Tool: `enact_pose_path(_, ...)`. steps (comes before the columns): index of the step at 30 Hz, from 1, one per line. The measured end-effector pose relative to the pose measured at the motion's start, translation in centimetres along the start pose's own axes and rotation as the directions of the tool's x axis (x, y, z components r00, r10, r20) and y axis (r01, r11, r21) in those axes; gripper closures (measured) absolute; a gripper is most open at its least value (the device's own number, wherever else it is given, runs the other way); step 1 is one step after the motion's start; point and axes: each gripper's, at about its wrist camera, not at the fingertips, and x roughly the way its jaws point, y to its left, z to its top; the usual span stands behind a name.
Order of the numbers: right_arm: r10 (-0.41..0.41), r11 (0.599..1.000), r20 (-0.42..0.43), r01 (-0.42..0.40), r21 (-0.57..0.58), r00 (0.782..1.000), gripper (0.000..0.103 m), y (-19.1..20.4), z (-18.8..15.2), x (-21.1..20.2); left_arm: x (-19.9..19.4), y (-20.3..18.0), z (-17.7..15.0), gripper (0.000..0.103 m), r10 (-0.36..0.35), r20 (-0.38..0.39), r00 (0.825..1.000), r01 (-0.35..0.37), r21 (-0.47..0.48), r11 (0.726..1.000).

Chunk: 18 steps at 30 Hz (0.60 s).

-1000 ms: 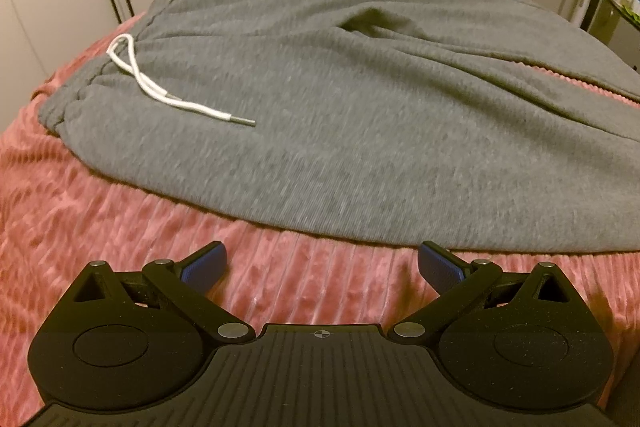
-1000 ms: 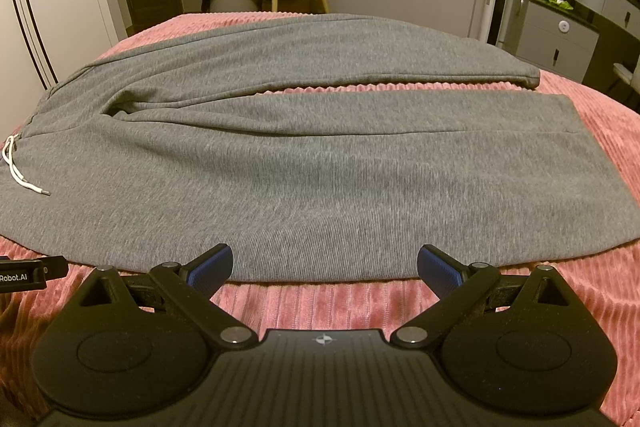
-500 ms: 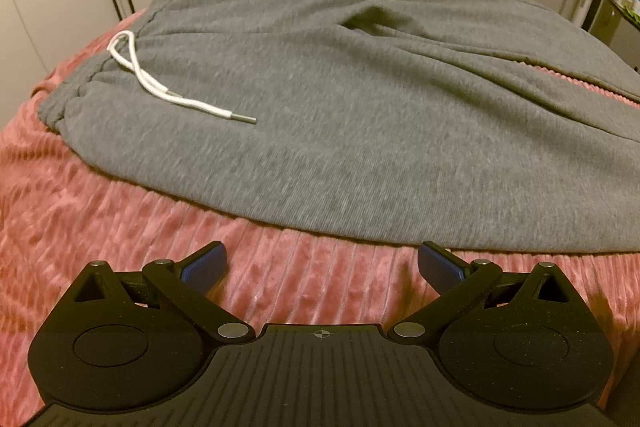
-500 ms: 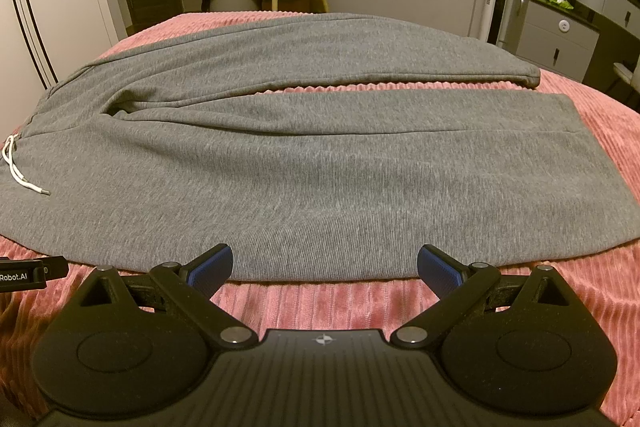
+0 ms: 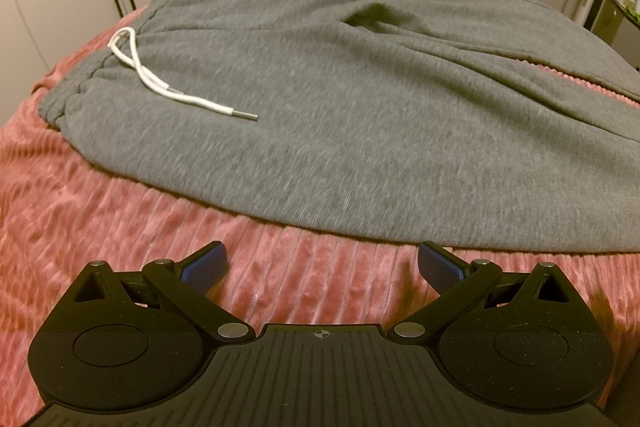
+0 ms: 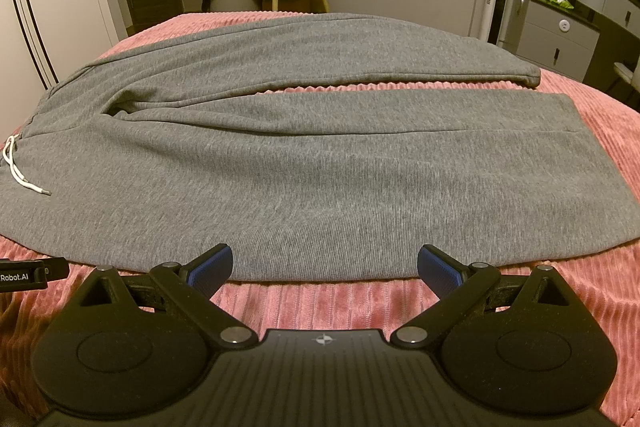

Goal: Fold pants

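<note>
Bed: pink ribbed bedspread [image 6: 580, 155] carries everything; we see it under and around the garment in both wrist views.
Pants: grey sweatpants [image 6: 304, 183] lie flat and unfolded across the bed, long axis running left to right before us, waistband at the left, cuffs at the right, the two legs parted by a thin strip of bedspread.
Near leg: its long edge [image 6: 320, 277] lies closest to us, just ahead of both tools.
Left tongs: the left tongs [image 5: 322, 263] hang spread wide with nothing between them, over bare bedspread just short of the hip edge, near the waistband [image 5: 70, 95] end.
Right tongs: the right tongs [image 6: 324, 265] are likewise spread and empty, their blue pads [image 6: 210, 269] at the near leg's edge, about mid-length; whether they touch the cloth we cannot tell.
Drawstring: white drawstring [image 5: 160, 87] trails loose from the waistband onto the front panel.
Key relation: the garment lies straight ahead of both tongs, broadside; we judge the left nearer the waist, the right nearer the cuff [image 6: 532, 77], so a lengthwise fold would lift the near edge away from us onto the far leg.
</note>
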Motion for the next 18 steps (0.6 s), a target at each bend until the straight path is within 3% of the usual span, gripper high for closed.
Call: enact_pose_path(18,0.000,1.000,0.000,0.000,-0.001,1.000,0.004,0.06,-0.07,-0.09,0.03,0.02,0.07,0.000,0.000,-0.002,1.000,0.000,0.000,1.000)
